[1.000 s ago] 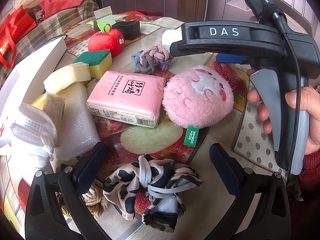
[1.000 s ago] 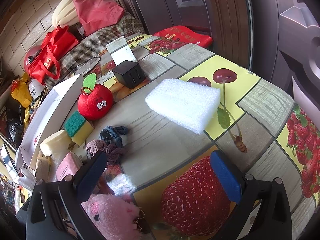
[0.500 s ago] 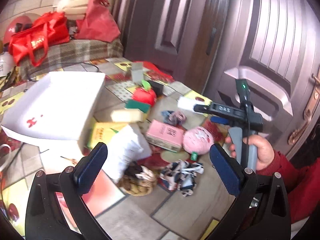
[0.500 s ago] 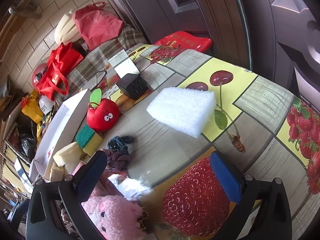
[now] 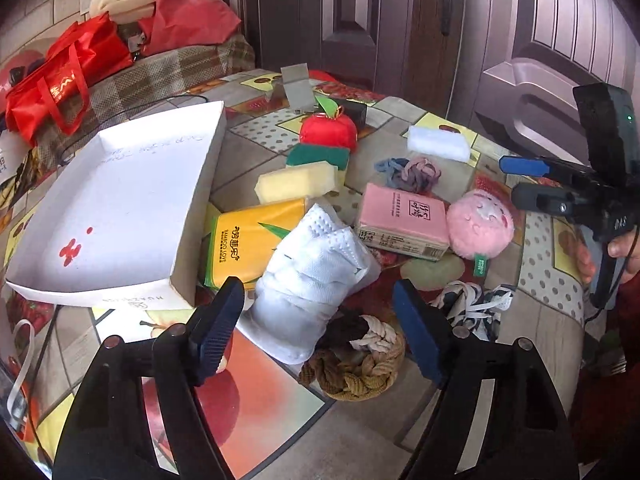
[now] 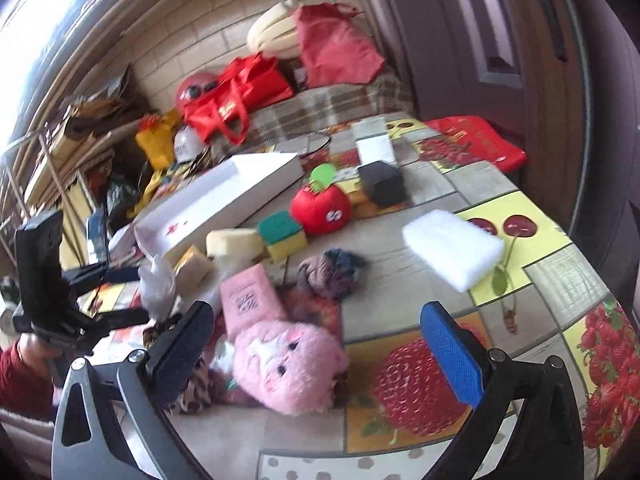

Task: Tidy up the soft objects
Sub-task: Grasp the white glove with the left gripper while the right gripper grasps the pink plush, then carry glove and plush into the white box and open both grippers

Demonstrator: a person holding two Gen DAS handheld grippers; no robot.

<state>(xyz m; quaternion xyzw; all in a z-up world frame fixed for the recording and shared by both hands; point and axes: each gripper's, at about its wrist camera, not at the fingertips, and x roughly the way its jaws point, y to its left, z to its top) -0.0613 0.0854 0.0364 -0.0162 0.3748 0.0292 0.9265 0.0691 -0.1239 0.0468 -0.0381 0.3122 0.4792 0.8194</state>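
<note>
Two padded jaws of the left gripper (image 5: 318,326) were closing around the white folded cloth bundle (image 5: 316,276), not yet pinching it; its long axis ran up-right toward the table's far edge, the right gripper (image 6: 324,350) farther, gaping empty.

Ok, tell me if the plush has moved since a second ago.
No. The plush still lies against the right end of the pink pack.
</note>
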